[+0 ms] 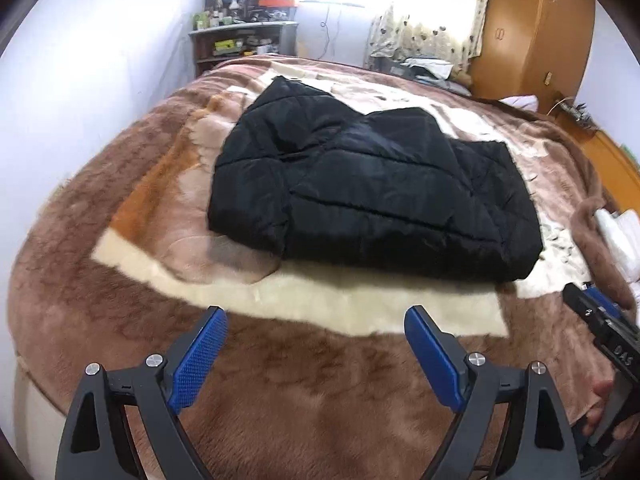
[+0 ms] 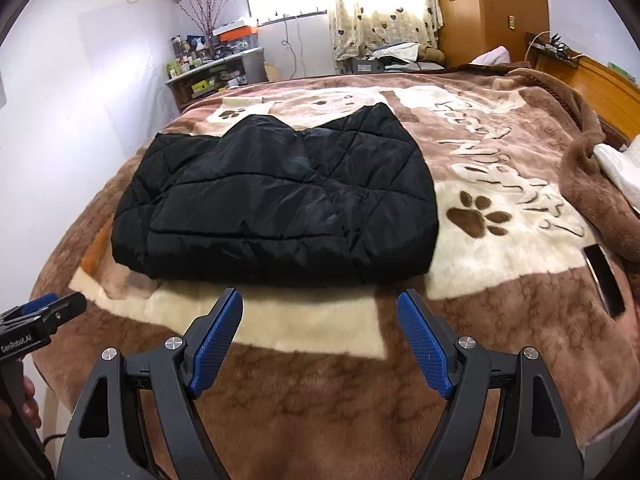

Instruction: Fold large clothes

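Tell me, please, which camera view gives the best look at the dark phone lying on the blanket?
The right wrist view. There the phone lies in full view on the blanket, right of the folded black jacket and near the frame's right edge. The left wrist view does not show it; the right gripper fills that side.

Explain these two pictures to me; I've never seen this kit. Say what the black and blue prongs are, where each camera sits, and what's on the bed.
No robot here: a person holds a pair of tongs in each hand, with a camera on each looking along its blue pads. One picture looks out from the left tongs, the other from the right tongs. Each also catches the other pair at its edge. Both tongs are open and hold nothing. Ahead, a black quilted jacket, already folded into a bundle, lies on a brown and cream blanket with paw prints, covering the bed. A phone lies near the blanket's right side.
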Available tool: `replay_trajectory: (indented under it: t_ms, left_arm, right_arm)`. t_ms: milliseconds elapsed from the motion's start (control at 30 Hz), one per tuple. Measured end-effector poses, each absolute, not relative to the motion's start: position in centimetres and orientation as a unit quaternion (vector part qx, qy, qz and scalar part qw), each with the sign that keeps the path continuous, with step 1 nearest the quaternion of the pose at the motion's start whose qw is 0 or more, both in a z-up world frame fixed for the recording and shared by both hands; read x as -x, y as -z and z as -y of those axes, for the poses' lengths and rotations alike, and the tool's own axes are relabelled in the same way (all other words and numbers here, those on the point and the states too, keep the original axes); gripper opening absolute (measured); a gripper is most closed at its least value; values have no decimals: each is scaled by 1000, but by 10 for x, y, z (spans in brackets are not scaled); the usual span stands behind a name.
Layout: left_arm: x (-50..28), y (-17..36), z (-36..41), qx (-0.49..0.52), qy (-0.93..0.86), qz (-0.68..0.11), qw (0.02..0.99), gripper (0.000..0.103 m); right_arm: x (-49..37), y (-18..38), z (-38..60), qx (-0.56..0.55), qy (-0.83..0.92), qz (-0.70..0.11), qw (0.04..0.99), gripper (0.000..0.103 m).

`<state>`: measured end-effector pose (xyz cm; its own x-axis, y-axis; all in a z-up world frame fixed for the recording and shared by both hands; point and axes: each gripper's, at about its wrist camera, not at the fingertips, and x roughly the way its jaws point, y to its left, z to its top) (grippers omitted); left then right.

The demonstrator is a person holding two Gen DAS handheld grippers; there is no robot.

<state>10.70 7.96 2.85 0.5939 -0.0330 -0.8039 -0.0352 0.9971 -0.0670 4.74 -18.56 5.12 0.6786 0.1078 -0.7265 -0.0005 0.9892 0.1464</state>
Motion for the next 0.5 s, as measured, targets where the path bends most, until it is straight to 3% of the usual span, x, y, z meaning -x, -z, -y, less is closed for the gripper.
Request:
replay_trajectory:
  t_ms: [500]
  left_arm:
    - [-72, -27, -58, 18, -5, -444, 896, 90]
  right_arm:
    - [-13, -58, 159, -14, -31, -397, 917, 80]
